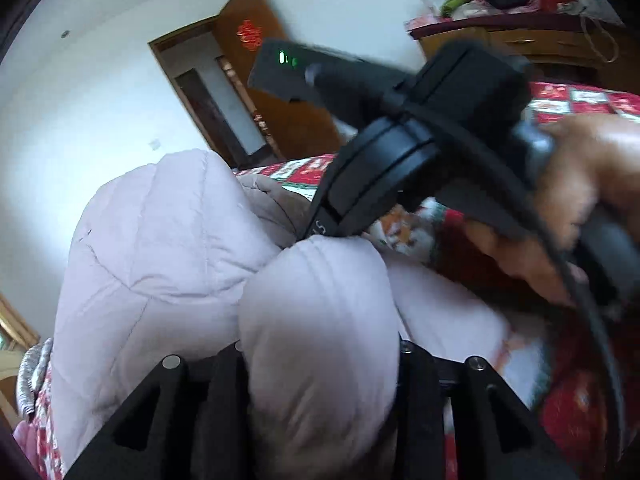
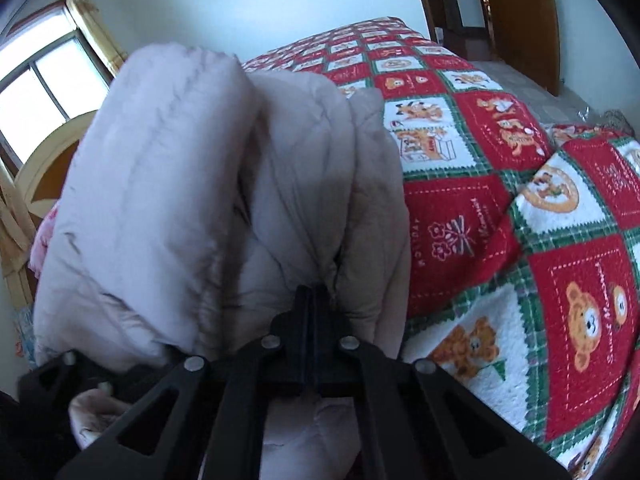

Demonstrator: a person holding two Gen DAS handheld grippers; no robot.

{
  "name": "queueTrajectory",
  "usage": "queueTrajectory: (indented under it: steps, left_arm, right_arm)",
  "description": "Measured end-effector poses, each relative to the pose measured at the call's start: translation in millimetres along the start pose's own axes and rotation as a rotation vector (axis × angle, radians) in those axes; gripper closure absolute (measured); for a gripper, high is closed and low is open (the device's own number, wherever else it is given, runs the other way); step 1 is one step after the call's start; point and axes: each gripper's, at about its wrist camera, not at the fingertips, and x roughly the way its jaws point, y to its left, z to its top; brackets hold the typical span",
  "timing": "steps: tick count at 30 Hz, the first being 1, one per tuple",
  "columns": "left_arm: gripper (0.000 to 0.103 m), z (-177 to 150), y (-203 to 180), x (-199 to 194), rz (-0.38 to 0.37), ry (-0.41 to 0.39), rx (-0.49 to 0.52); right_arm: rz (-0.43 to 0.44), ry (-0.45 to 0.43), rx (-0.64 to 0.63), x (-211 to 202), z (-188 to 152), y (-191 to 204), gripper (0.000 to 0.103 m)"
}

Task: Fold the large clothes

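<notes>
A large pale pink quilted padded coat (image 1: 160, 260) is bunched up above a bed. My left gripper (image 1: 320, 360) has a thick fold of the coat between its fingers and is shut on it. My right gripper (image 2: 314, 292) is shut with its jaws together, pinching a seam of the same coat (image 2: 280, 160). In the left wrist view the right gripper's black body (image 1: 420, 120) and the hand (image 1: 580, 200) that holds it pass across the upper right, blurred.
A red, white and green bear-patterned bedspread (image 2: 520, 220) covers the bed under the coat. A wooden door (image 2: 516, 12) stands at the far end, a window (image 2: 44, 76) at the left. A wooden dresser (image 1: 520, 40) carries piled items.
</notes>
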Motion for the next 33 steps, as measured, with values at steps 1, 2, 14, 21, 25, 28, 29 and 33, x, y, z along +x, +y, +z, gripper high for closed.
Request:
queueTrajectory:
  steps: [1,2,14,21,25,28,29,33]
  left_arm:
    - [0.070,-3,3,-9,-0.021,-0.002,-0.004]
    - [0.070,-5,7,-18,-0.044,-0.002,-0.008]
    - [0.029,-21,132,-111,-0.121,-0.265,-0.382]
    - [0.029,-61,260,-40,0.111,-0.159,-0.821]
    - [0.029,-24,236,10,0.003,-0.136,-0.769]
    - [0.029,14,197,35,-0.014,-0.092,-0.611]
    - [0.030,21,185,38,-0.007,-0.077,-0.555]
    - [0.029,40,148,53,0.039,0.005,-0.376]
  right_arm:
    - [-0.005,-0.001,-0.006,0,-1,2,0.103]
    - [-0.007,-0.002,-0.011,-1,-2,3,0.103]
    - [-0.009,-0.006,0.030,-1,-6,-1,0.103]
    - [-0.008,-0.006,0.041,0,-5,-2,0.103]
    - [-0.004,-0.007,0.052,0,-5,-4,0.103]
    - [0.004,-0.002,0.082,2,-5,-9,0.103]
    - [0.013,0.000,0.097,2,-5,-12,0.103]
    - [0.053,0.008,0.149,3,-4,-22,0.103]
